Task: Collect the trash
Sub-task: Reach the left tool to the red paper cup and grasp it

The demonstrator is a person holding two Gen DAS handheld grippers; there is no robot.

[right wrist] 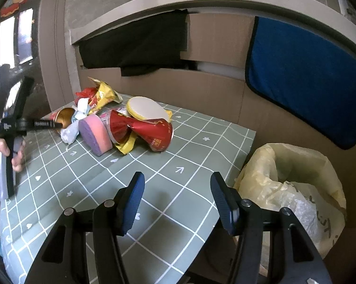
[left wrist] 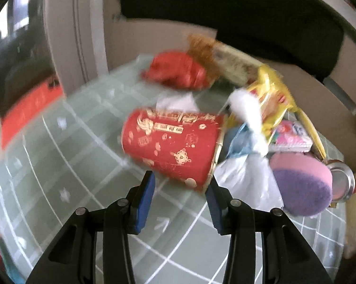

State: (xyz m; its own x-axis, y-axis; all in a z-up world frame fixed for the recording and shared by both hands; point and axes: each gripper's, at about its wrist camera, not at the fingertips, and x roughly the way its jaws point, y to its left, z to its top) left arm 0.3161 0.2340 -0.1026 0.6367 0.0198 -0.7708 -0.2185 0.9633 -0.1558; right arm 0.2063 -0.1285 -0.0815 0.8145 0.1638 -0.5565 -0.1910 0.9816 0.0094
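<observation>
- Left gripper: jaws partly apart, straddling the lower edge of the red paper cup. Pads look just beside the cup wall, not pressing; view blurred, so contact is uncertain. Judged: lining up to pinch the cup.
- Right gripper: jaws wide, nothing between them, hovering over bare tablecloth. Judged: waiting near the bin bag so it stays clear of the left hand's reach.
- Person's hand holds the left tool's handle at the left edge of the right wrist view.
- Red paper cup lies on its side, mouth toward the pile, at the near left of the trash heap.
- Heap beyond: pink-and-purple sponge, crushed red can, white crumpled plastic, yellow snack wrapper, round yellow-rimmed pad. All touching or overlapping.
- Yellowish bin bag stands off the table's right edge, mouth open; judged to be the destination.
- Surface: grey-green cloth with white grid, small hearts and arrows.
- Room: cardboard panels behind the table, black cloth and blue mat hung on them, pale curved shelf above.
</observation>
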